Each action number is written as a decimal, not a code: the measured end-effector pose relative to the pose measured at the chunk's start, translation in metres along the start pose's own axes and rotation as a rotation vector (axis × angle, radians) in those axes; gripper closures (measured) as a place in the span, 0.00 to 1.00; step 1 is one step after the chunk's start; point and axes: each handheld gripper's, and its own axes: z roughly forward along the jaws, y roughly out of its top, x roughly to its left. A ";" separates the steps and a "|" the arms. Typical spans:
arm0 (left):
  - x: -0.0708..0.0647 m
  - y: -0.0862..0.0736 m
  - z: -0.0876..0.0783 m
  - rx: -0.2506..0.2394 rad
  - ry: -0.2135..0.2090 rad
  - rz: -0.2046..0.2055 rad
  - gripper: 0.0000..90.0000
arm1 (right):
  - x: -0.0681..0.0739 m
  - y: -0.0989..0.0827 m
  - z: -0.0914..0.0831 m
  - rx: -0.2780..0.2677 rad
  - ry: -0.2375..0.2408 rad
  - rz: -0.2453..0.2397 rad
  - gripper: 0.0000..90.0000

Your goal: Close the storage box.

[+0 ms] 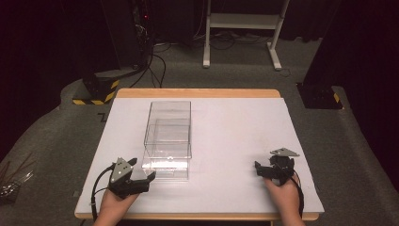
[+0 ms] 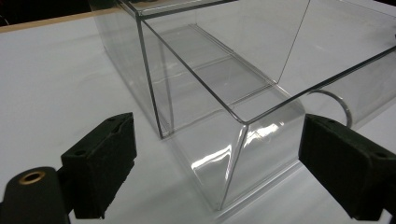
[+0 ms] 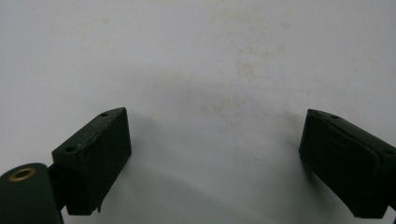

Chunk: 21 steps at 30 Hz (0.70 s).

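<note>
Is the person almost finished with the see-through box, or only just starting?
Only just starting, it looks like. Done: nothing shows yet; the clear box stands untouched on the white table. In hand: the left hand-held gripper is open, its jaws either side of the box's near corner, not gripping. Left: the gripping itself. The right hand-held gripper is open over bare table.

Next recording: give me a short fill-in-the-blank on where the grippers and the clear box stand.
1. The left gripper has its jaws ____, near the clear box.
2. The box stands on the white board and its walls are ____, so the board shows through.
3. The right gripper faces bare board and its jaws hold ____.

Missing words: open; transparent; nothing
</note>
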 end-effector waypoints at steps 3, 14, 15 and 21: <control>0.001 0.000 0.001 0.001 0.011 0.002 0.13 | 0.000 0.000 0.000 0.000 0.000 0.000 0.10; 0.007 0.003 0.008 0.015 0.028 -0.020 0.14 | 0.000 0.000 0.000 0.000 0.000 0.000 0.10; 0.008 0.004 0.008 0.018 0.030 -0.017 0.14 | 0.000 0.000 0.000 0.000 0.000 0.000 0.10; 0.010 0.008 0.014 0.020 0.045 -0.033 0.14 | 0.000 0.000 0.000 0.000 0.000 0.000 0.10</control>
